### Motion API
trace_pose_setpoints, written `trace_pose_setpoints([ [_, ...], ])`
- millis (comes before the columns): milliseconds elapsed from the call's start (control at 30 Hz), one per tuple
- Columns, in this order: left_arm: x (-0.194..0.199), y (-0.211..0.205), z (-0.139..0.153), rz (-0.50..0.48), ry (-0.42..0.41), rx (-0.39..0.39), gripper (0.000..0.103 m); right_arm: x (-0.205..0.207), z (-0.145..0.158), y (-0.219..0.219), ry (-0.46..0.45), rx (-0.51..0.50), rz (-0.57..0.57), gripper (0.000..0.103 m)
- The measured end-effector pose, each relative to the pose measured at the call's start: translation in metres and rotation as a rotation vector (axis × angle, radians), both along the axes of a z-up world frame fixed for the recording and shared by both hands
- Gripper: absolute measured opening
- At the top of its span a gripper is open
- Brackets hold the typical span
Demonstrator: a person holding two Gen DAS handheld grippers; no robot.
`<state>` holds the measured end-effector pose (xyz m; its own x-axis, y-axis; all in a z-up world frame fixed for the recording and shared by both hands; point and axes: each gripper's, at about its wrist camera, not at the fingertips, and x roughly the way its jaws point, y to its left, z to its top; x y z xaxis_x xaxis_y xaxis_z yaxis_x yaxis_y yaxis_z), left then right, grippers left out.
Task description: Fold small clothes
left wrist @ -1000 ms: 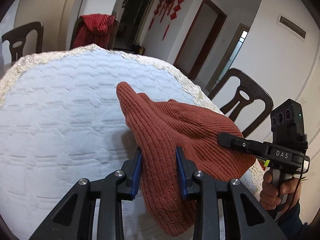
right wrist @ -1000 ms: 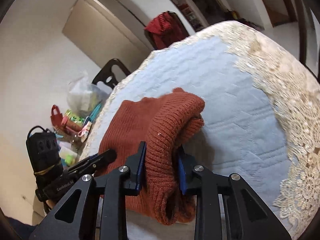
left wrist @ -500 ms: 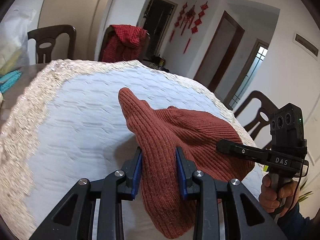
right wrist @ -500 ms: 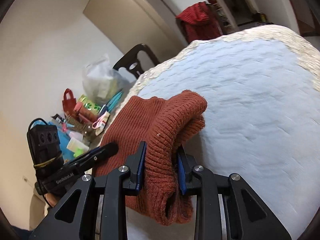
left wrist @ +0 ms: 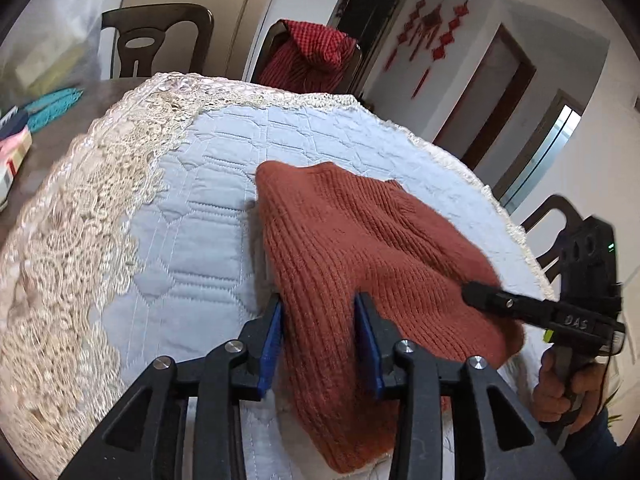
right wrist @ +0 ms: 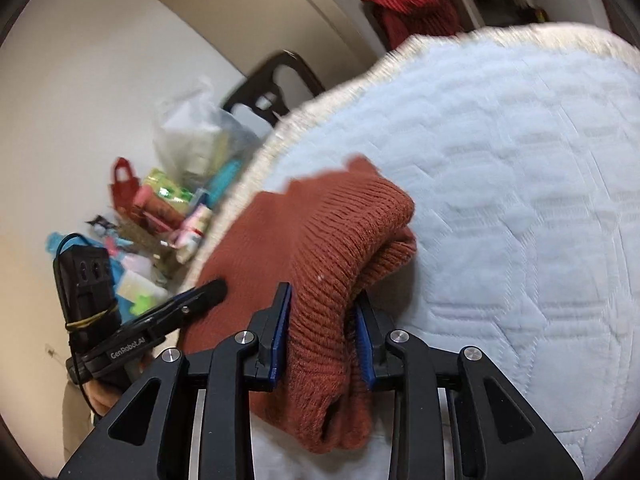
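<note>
A rust-red knitted sweater [left wrist: 360, 232] lies folded over on the pale blue quilted tablecloth [left wrist: 180, 240]. My left gripper [left wrist: 318, 308] has its blue pads on either side of the sweater's near edge; its jaws are opening, with the knit still filling the gap. In the right wrist view a thick rolled fold of the sweater [right wrist: 312, 232] sits between the pads of my right gripper [right wrist: 322, 300], whose jaws are opening too. Each gripper shows in the other's view: the right gripper [left wrist: 480, 294] held by a hand, the left gripper [right wrist: 208, 292] at the sweater's far side.
A wide lace border [left wrist: 80, 220] rims the cloth. Dark wooden chairs [left wrist: 152, 36] ring the table; one carries a red garment [left wrist: 312, 56]. A plastic bag [right wrist: 192, 140] and colourful clutter [right wrist: 168, 208] sit beyond the table's left edge. Bare quilt [right wrist: 520, 200] stretches to the right.
Both grippers carried the sweater across the table toward the lace-edged side and slightly down. Its raised peak has flattened onto the cloth. Both pairs of pads stand a little wider apart.
</note>
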<state>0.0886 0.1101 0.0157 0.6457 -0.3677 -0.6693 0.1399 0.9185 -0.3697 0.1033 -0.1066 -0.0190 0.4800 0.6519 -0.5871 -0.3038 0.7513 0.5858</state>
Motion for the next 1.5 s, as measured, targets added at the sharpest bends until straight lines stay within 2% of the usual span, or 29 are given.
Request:
trace_pose_setpoints([
  [67,-0.008,0.001,0.004,0.008,-0.015,0.015,0.040,-0.005,0.000,-0.005,0.007,-0.011,-0.001,0.035],
  [133,-0.014,-0.001,0.011,0.028,-0.034,0.050,0.040,-0.013,0.008,-0.007,-0.025,-0.044,-0.004,0.036],
  [233,-0.018,-0.006,0.026,0.044,-0.089,0.088,0.039,-0.023,0.025,-0.009,-0.100,-0.111,-0.040,0.035],
  [333,-0.011,-0.019,0.036,0.022,-0.116,0.105,0.039,-0.023,0.042,-0.005,-0.185,-0.160,-0.071,0.035],
  [433,0.001,-0.031,0.024,-0.006,-0.082,0.131,0.039,-0.010,0.039,0.009,-0.184,-0.198,-0.033,0.028],
  [500,0.003,-0.034,0.014,-0.002,-0.067,0.144,0.039,0.003,0.021,0.016,-0.139,-0.277,-0.019,0.027],
  [567,-0.006,-0.034,0.018,0.005,-0.081,0.154,0.039,0.005,0.013,0.013,-0.124,-0.260,-0.012,0.027],
  [700,-0.034,-0.033,0.027,0.014,-0.107,0.161,0.039,-0.018,0.029,0.009,-0.173,-0.281,-0.014,0.027],
  [800,-0.053,-0.033,0.022,0.035,-0.101,0.161,0.039,-0.047,0.038,0.010,-0.220,-0.286,0.023,0.027],
  [900,-0.064,-0.036,0.012,0.057,-0.090,0.179,0.039,-0.066,0.030,0.019,-0.230,-0.341,0.065,0.023],
  [967,-0.063,-0.036,0.008,0.066,-0.078,0.174,0.039,-0.063,0.015,0.024,-0.208,-0.394,0.073,0.022],
  [1033,-0.063,-0.034,0.010,0.072,-0.077,0.176,0.039,-0.062,0.010,0.020,-0.184,-0.367,0.066,0.021],
  [1133,-0.068,-0.033,0.011,0.084,-0.064,0.181,0.040,-0.070,0.020,0.019,-0.219,-0.374,0.058,0.021],
  [1400,-0.091,-0.042,0.005,0.117,-0.031,0.232,0.057,-0.101,0.023,0.017,-0.234,-0.429,0.061,0.022],
  [1500,-0.096,-0.046,0.002,0.117,-0.022,0.253,0.060,-0.105,0.019,0.019,-0.225,-0.455,0.062,0.025],
])
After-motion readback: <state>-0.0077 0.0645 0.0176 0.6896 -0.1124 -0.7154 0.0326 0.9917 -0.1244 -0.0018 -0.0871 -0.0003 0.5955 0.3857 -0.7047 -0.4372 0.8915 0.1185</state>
